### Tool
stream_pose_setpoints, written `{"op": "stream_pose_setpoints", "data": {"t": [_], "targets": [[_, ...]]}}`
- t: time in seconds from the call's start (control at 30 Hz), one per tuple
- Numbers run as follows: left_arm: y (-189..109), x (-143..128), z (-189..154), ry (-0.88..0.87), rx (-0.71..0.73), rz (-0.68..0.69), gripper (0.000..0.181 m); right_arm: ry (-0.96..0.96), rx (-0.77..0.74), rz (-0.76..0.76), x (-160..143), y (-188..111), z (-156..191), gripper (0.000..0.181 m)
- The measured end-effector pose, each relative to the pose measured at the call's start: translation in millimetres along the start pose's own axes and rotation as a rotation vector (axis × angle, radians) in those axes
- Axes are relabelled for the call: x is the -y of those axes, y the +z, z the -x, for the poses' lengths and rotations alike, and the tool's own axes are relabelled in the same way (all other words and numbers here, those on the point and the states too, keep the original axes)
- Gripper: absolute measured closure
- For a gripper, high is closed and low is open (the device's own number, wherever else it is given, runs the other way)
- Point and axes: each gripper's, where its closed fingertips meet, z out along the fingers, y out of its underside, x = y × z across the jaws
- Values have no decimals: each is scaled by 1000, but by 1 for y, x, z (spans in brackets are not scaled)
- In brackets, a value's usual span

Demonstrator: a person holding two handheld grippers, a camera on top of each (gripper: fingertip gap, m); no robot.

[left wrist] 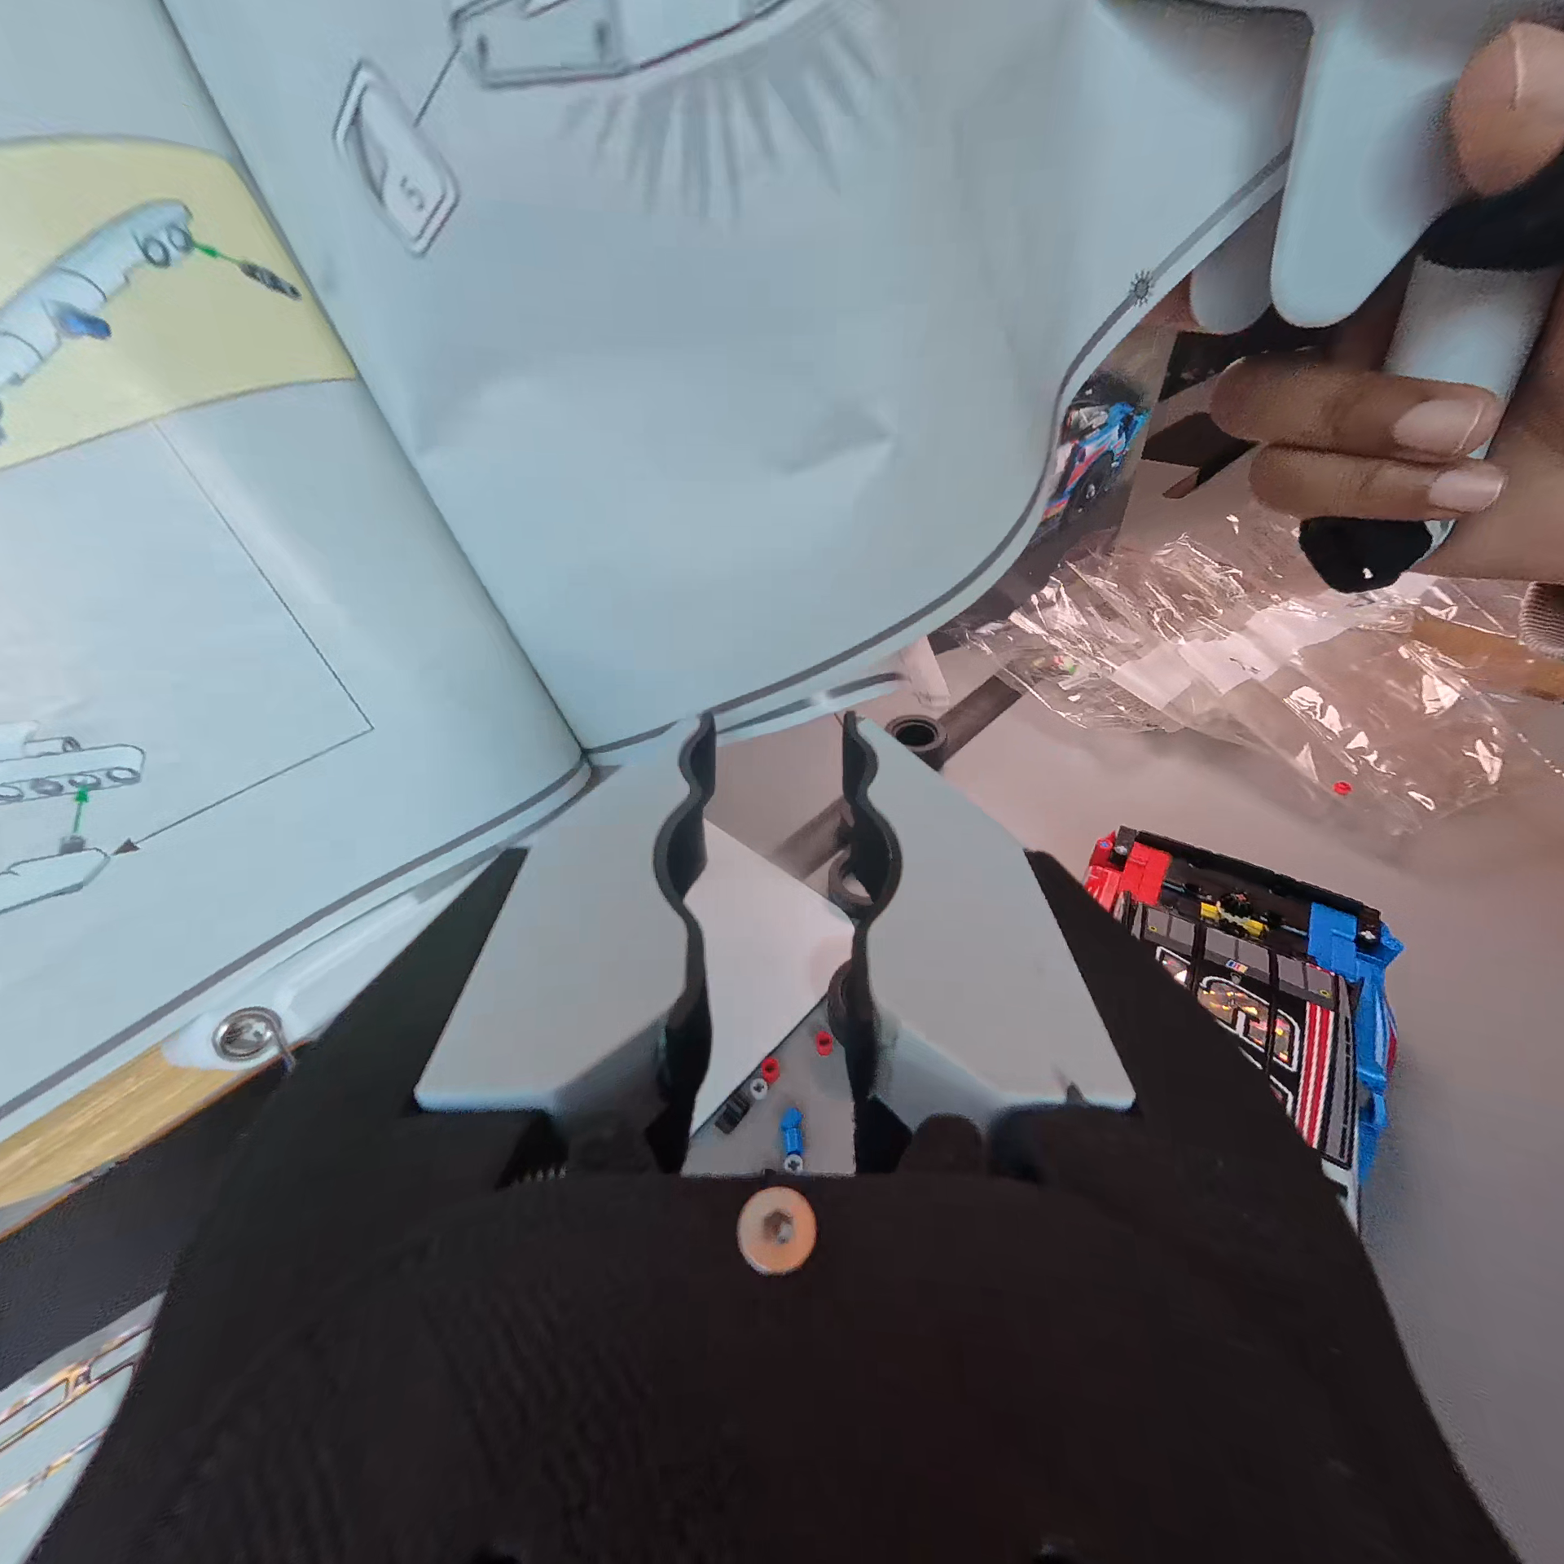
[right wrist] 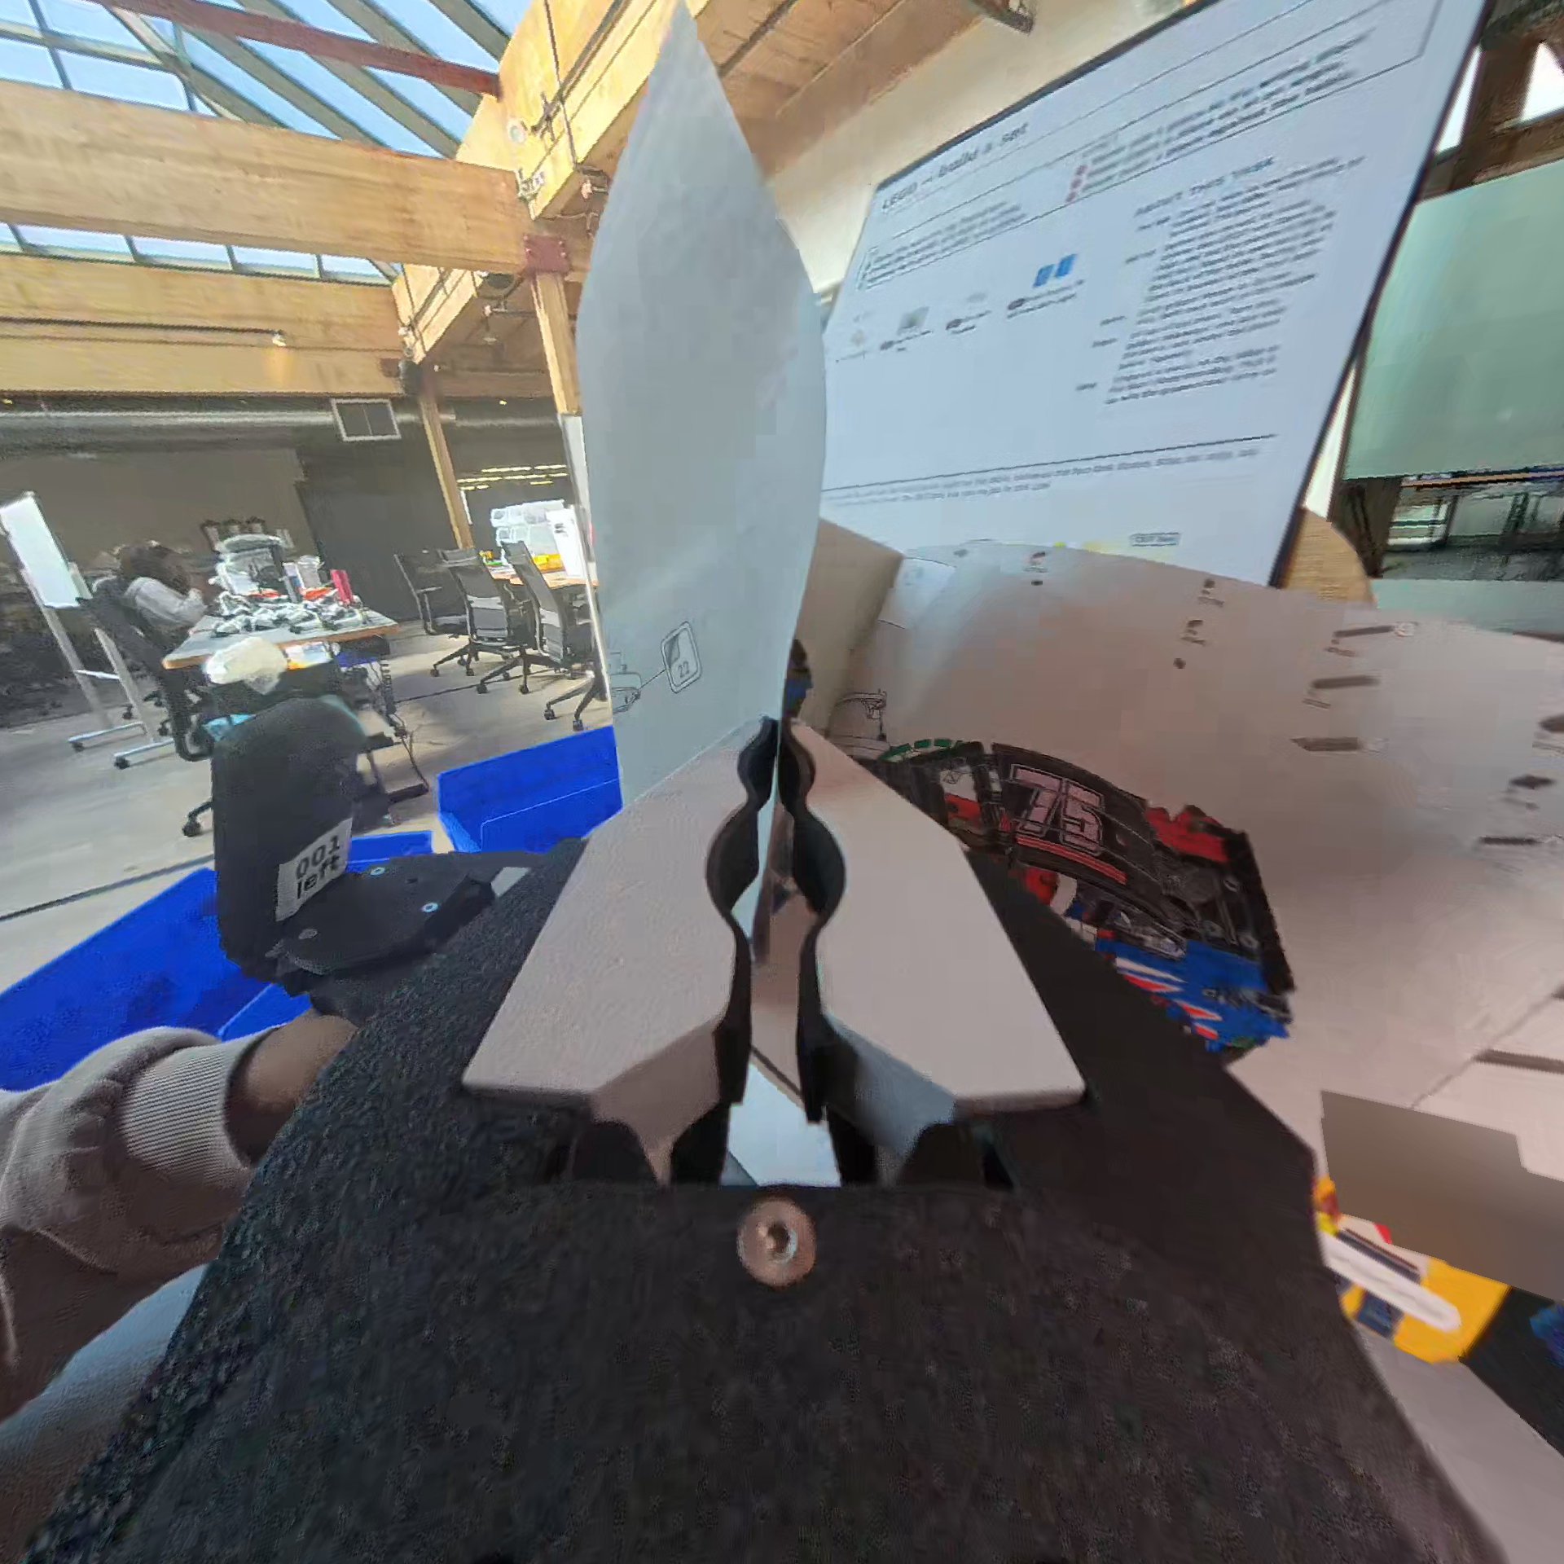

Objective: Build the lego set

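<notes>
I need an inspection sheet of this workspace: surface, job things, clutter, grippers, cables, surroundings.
Surface: pale table, partly covered.
Job things: open manual, one page lifted; partly built car; small loose red and blue parts.
Clutter: empty clear bags.
Grippers: right gripper shut on the page; left gripper open, empty, tips at the manual's edge.
Cables: nothing seen.
Surroundings: blue bins, a screen, office chairs, wooden beams.

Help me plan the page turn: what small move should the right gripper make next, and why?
Probably carry the page on across the booklet and lay it flat. The right gripper pinches its edge and it stands upright, mid-turn; the left gripper is open, holding nothing.
</notes>
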Motion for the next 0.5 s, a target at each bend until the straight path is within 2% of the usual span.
{"op": "stream_pose_setpoints", "data": {"t": [0.03,0.17,0.23,0.27,0.37,0.43,0.5], "targets": [[-5,6,0,31,32,-39,146,0,31,8,-1,8,11,181],[-25,28,16,145,240,-138,113,10,138,53,-12,45,48,181],[-32,32,30,134,318,-150,107,14,177,71,-20,65,64,181],[-35,33,39,117,358,-160,111,22,200,80,-24,74,73,181],[-51,31,72,-21,449,-222,149,13,274,121,-37,94,99,177],[-62,25,90,-175,439,-266,166,-24,308,138,-45,98,113,152],[-72,16,109,-330,410,-316,175,-45,318,158,-55,97,118,134]]}}
